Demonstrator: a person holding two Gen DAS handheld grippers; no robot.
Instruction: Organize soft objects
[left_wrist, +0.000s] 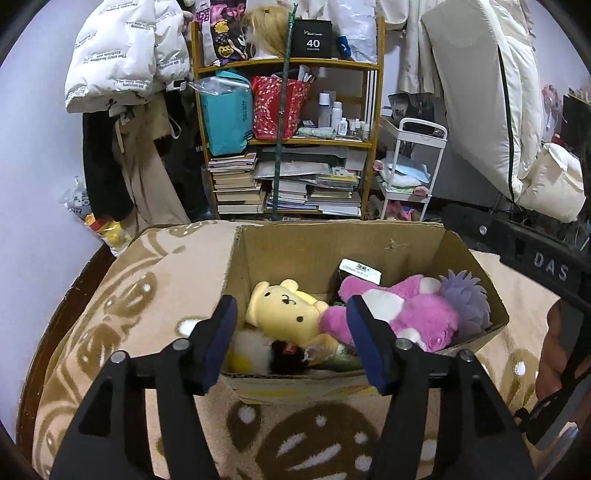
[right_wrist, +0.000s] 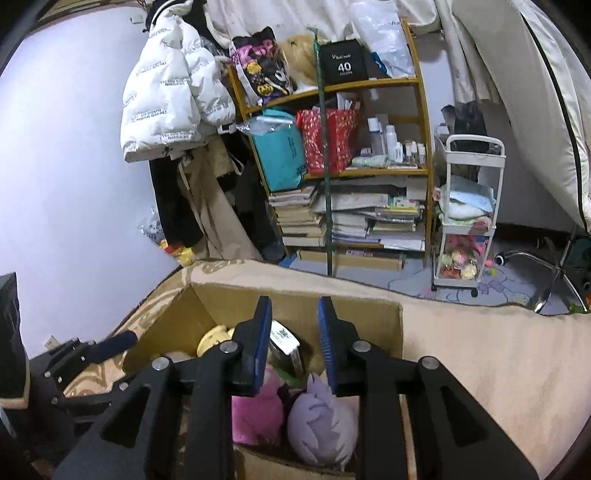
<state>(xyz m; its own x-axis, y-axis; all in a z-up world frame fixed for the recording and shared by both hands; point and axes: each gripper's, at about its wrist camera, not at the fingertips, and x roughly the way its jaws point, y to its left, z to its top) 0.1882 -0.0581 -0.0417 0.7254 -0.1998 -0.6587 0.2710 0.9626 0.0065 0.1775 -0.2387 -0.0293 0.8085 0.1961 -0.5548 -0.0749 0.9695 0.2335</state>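
Observation:
An open cardboard box (left_wrist: 332, 243) stands on a beige patterned blanket (left_wrist: 159, 280). Inside lie a yellow plush dog (left_wrist: 284, 310), a pink plush bear (left_wrist: 413, 314), a purple spiky plush (left_wrist: 465, 295), a black pouch with a white label (left_wrist: 356, 273) and smaller toys. My left gripper (left_wrist: 291, 314) is open and empty over the box's near edge. In the right wrist view my right gripper (right_wrist: 294, 321) is open and empty above the box (right_wrist: 369, 314), over the pink plush (right_wrist: 255, 410) and the purple plush (right_wrist: 321, 421). The left gripper (right_wrist: 110, 341) shows at the left there.
A wooden shelf (left_wrist: 288, 140) with books, bags and bottles stands behind the bed. White jackets (left_wrist: 118, 55) hang at the left. A white rolling cart (left_wrist: 410, 173) stands at the right, with a chair base (right_wrist: 546, 269) on the floor.

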